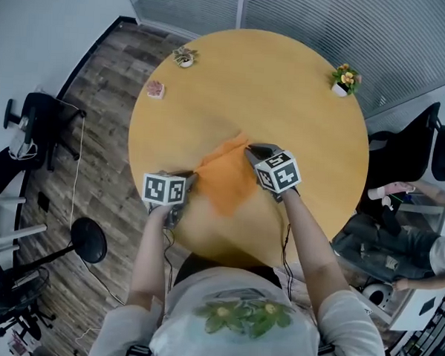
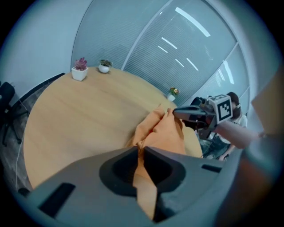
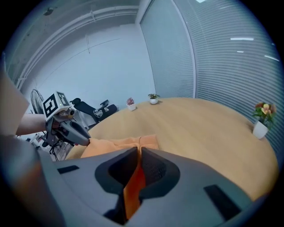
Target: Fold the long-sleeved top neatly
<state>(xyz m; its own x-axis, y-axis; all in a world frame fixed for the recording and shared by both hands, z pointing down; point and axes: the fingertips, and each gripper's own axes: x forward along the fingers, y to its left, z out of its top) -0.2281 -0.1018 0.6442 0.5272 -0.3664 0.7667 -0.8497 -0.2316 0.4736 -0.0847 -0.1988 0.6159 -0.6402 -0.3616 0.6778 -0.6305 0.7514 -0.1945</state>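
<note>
The left gripper (image 1: 190, 181) is closed on the near-left edge of the orange long-sleeved top (image 1: 226, 180), cloth pinched between its jaws. The top lies bunched at the front-centre of the desk (image 1: 286, 95), with wide bare wood beyond it. The right gripper (image 1: 250, 153) clamps the top's far-right edge. The bunching hides the sleeves and collar.
</note>
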